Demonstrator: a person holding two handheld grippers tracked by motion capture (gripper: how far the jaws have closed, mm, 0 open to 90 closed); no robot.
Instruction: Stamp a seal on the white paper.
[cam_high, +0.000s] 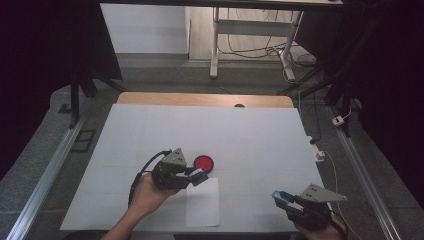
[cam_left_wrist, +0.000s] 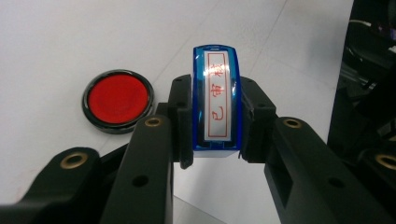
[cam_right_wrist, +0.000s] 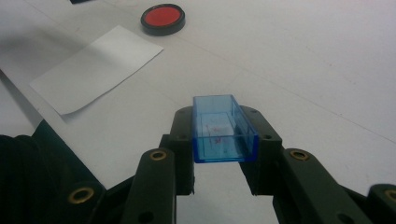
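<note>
While the left gripper (cam_left_wrist: 217, 116) clamps a blue stamp (cam_left_wrist: 217, 100) between its jaws, the red ink pad (cam_left_wrist: 118, 100) sits on the counter (cam_high: 250, 135) just off to one side of those jaws, close but not touching. The stamp's label, with red characters, faces the camera, so its printing face is turned away and I cannot tell how squarely it points at the pad. The right gripper (cam_right_wrist: 225, 140) has its jaws closed on the stamp's clear blue cap (cam_right_wrist: 225, 135), held open-side up, well apart from the ink pad and from the white paper slip (cam_right_wrist: 95, 67), both of which lie far ahead of its jaws.

My judgement is that inking comes next, then printing on the slip. Risks: the jaws grip only the stamp's lower sides, so a tilted press onto the pad could make it pivot or slip out. An off-centre landing on the pad's raised rim would ink the face unevenly. The loose slip may shift or lift with the stamp, smearing the mark. The cap is lightly pinched and could drop if that hand relaxes.
</note>
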